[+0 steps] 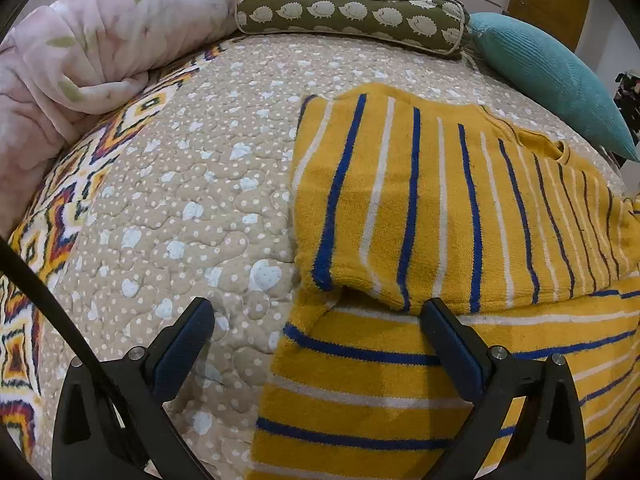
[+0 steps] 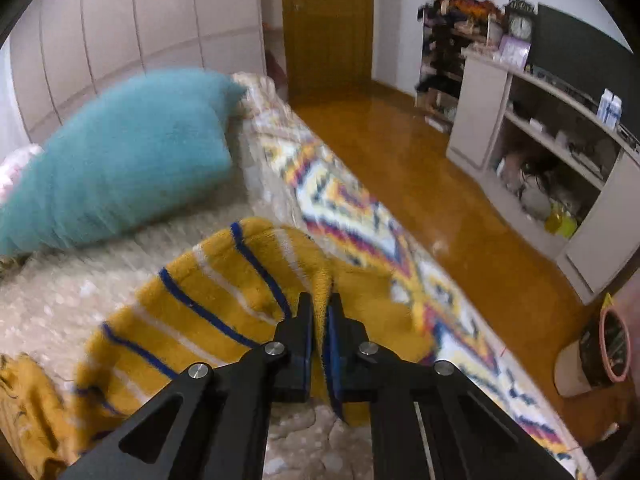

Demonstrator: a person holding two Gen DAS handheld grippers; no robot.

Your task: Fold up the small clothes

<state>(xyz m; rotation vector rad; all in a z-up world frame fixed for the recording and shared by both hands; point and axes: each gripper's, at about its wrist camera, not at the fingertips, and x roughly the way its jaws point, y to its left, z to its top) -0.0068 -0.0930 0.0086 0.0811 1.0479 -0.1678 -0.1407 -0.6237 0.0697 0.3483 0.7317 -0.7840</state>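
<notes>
- My left claw [image 1: 318,320] is spread wide and holds nothing. It hovers low over the quilt [image 1: 192,184].
- Left finger [image 1: 188,344] sits over bare quilt; right finger [image 1: 452,348] is over the sweater [image 1: 440,208].
- Sweater: yellow with blue and white stripes, ahead and to the right of the left claw. One part is folded over, and its folded edge is just ahead of the right fingertip.
- Pink duvet [image 1: 80,56] lies far left; hedgehog bolster [image 1: 352,14] is well ahead; teal pillow [image 1: 556,80] is far right.
- My right claw [image 2: 320,300] is clamped on a sweater [image 2: 224,292] edge, the fabric pinched and lifted between the pads.
- The rest of the sweater trails left of that claw. The teal pillow [image 2: 120,164] is ahead-left, blurred.
- Right of the claw: the quilt's patterned border [image 2: 360,224], then the wood floor [image 2: 460,208] and a shelf unit [image 2: 560,152].
</notes>
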